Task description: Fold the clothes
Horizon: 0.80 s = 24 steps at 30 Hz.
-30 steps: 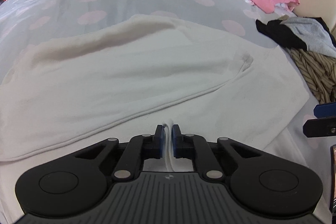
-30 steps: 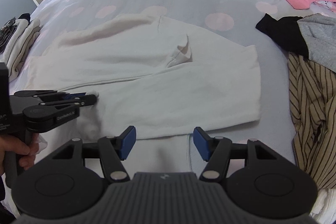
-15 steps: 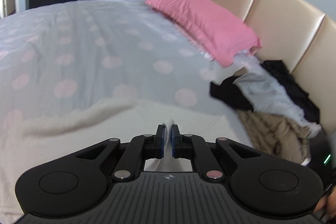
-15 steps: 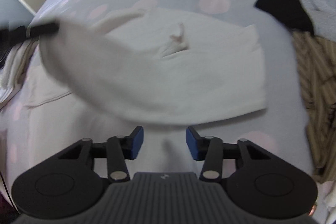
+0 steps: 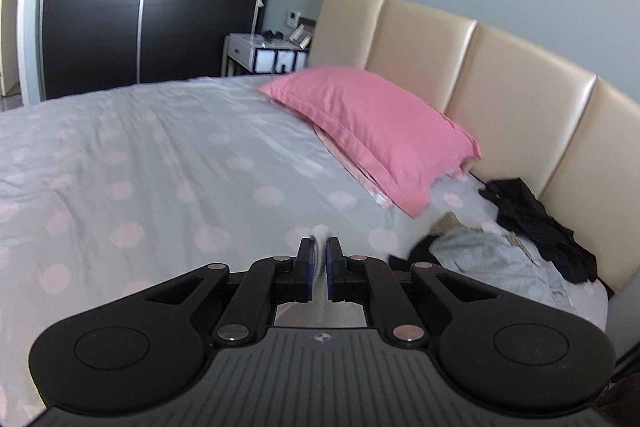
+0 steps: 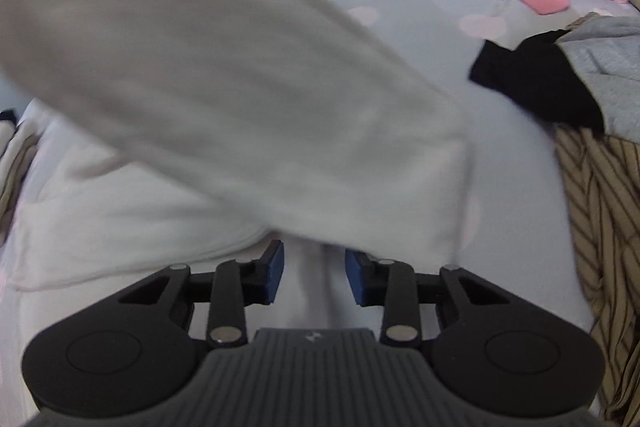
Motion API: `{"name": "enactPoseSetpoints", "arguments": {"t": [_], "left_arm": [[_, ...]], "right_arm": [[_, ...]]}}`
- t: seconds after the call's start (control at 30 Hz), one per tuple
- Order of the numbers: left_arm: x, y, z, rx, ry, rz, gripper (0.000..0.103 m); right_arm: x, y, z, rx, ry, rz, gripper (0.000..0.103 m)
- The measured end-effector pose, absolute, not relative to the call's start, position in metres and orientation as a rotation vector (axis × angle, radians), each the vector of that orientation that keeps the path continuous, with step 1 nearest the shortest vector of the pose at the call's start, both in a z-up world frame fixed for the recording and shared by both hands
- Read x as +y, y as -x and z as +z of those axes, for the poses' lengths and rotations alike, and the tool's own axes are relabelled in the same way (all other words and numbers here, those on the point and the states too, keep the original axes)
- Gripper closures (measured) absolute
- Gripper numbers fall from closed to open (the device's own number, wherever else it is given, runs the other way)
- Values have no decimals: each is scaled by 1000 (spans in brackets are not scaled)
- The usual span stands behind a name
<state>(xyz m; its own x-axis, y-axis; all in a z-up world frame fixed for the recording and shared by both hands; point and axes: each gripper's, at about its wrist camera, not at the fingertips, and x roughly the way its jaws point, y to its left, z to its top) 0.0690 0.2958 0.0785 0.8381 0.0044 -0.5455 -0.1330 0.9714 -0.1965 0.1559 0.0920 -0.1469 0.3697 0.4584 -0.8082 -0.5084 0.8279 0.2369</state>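
A white garment (image 6: 100, 211) lies spread on the bed. One flap of it (image 6: 200, 67) is lifted and sweeps blurred across the right wrist view. My left gripper (image 5: 319, 259) is raised above the bed and shut on a fold of this white cloth (image 5: 320, 231), which sticks out between the blue pads. My right gripper (image 6: 315, 267) points down at the garment's near edge. Its jaws are closing, with white cloth lying in the gap between the pads; the pads stand apart from it. The left gripper is hidden in the right wrist view.
The grey bedspread (image 5: 140, 167) has pink dots. A pink pillow (image 5: 372, 131) leans at the beige headboard (image 5: 500, 87). Loose black (image 6: 536, 83), grey (image 6: 608, 55) and striped (image 6: 600, 207) clothes lie at the right. A dark wardrobe (image 5: 140, 7) and a nightstand (image 5: 264, 55) stand beyond the bed.
My left gripper rose with the cloth, and its view swung from the garment up to the headboard. The lifted flap now covers much of the right view. The right jaws narrowed.
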Motion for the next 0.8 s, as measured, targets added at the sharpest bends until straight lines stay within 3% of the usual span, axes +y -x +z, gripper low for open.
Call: {"name": "enactPoseSetpoints", "arguments": {"t": [0.43, 0.8], "left_arm": [[405, 0, 76, 553, 261, 334, 99], [481, 63, -13, 733, 360, 542, 99]], "right_arm": [[113, -173, -136, 950, 89, 607, 70], [139, -144, -153, 993, 189, 683, 69]]}}
